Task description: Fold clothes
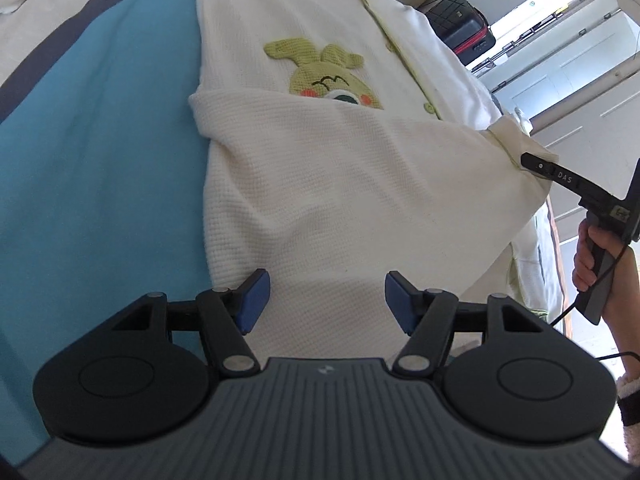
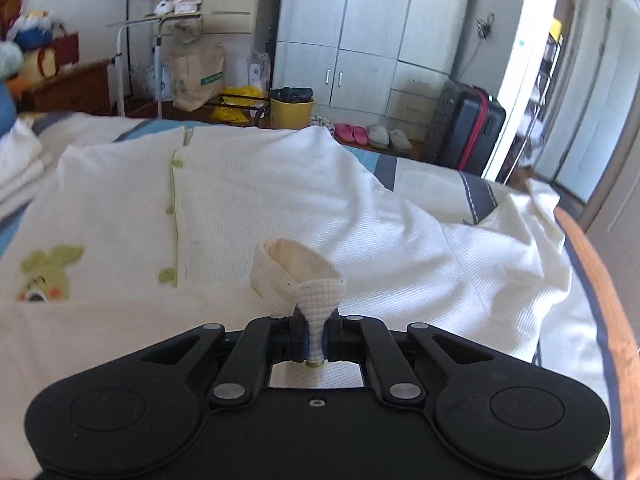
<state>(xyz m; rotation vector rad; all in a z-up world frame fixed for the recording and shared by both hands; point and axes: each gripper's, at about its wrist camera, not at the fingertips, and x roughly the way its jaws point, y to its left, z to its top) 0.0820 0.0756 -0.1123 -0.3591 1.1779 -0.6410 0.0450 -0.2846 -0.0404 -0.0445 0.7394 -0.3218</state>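
Your left gripper point(image 1: 327, 300) stands wide, its 2 blue pads point(image 1: 253, 301) clear of each other, with nothing pinched between them. It hangs just above the near edge of the cream waffle-knit garment point(image 1: 320, 184), which lies spread on the bed over the blue sheet point(image 1: 100, 168).

Your right gripper point(image 2: 316, 340) is clamped narrow on the sleeve cuff point(image 2: 298, 268) of that same garment; the cuff's folded band stands up above the pads in an open loop (a thin green edge shows at the pinched end). In the left wrist view this gripper point(image 1: 530, 160) bites the cuff at the far right, with your right hand point(image 1: 592, 256) round its grip and a cable trailing below it.

The sleeve point(image 1: 360, 148) lies drawn across the front of the garment and partly covers the green rabbit patch point(image 1: 324, 76). The green-trimmed button placket point(image 2: 175, 216) runs down the middle of the garment; 3 green buttons show along it in the right wrist view.

Beyond the bed, note a dark suitcase with red trim point(image 2: 472, 128), a yellow bin point(image 2: 291, 113), pale cupboards point(image 2: 360, 32) and slippers point(image 2: 372, 134) on the floor. A wooden bed frame edge point(image 2: 608, 288) curves along the right.
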